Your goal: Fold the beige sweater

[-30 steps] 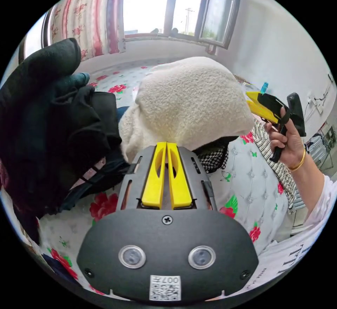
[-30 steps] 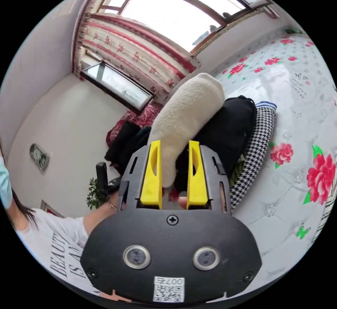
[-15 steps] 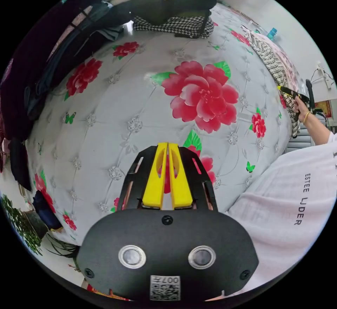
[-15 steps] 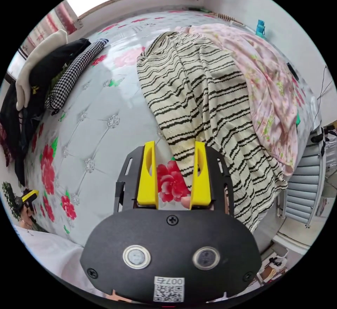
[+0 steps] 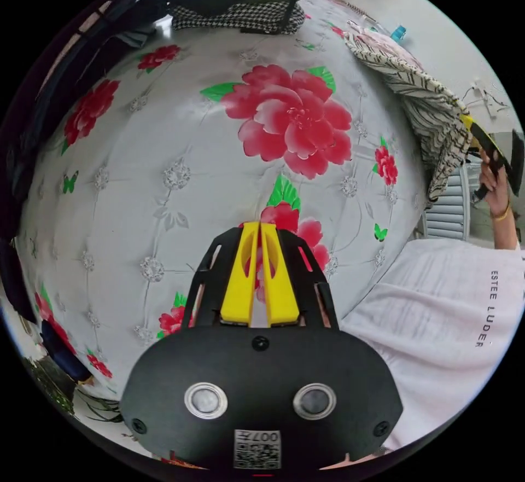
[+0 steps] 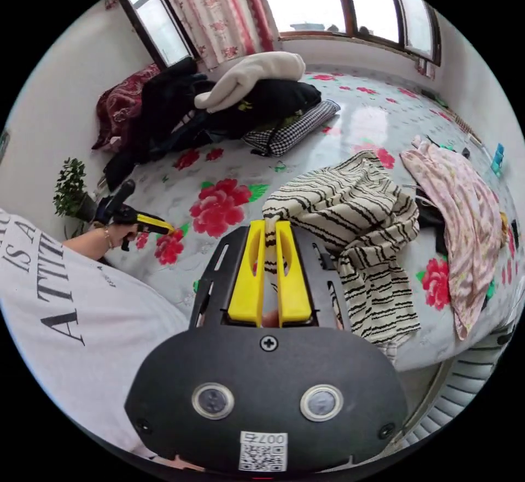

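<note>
While the right gripper (image 6: 270,230) is clamping a corner of the soft, light black-striped beige knit sweater (image 6: 350,214), which is draping limply over the flowered white bed (image 6: 350,121), the left gripper (image 5: 260,230) is hovering pinched together and empty; a hem corner looks easiest to grasp.

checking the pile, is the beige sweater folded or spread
Folded: the beige sweater lies as a compact bundle atop the dark clothes, not spread on the bed.

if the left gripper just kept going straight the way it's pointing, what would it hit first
Most likely the flowered bed cover. The left gripper, jaws together and holding nothing, points over a red flower print; no garment lies in that line. Depth is hard to judge here.
</note>
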Available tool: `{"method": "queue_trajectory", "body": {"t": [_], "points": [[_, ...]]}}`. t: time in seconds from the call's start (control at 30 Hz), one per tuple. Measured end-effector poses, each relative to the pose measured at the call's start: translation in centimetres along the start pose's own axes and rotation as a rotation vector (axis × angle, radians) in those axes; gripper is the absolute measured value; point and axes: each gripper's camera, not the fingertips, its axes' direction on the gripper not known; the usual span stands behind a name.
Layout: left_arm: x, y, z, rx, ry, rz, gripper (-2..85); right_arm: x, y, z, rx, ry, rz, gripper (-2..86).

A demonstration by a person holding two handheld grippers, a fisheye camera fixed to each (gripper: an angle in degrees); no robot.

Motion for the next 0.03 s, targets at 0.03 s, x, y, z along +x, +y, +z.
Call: {"method": "queue_trajectory", "body": {"t": [0.03], "points": [[-0.65,0.03,-0.08,0.006,0.028,-0.02,-1.0,-1.65,-0.28,0.41,-0.016,-0.066,-0.039,1.6]]}}
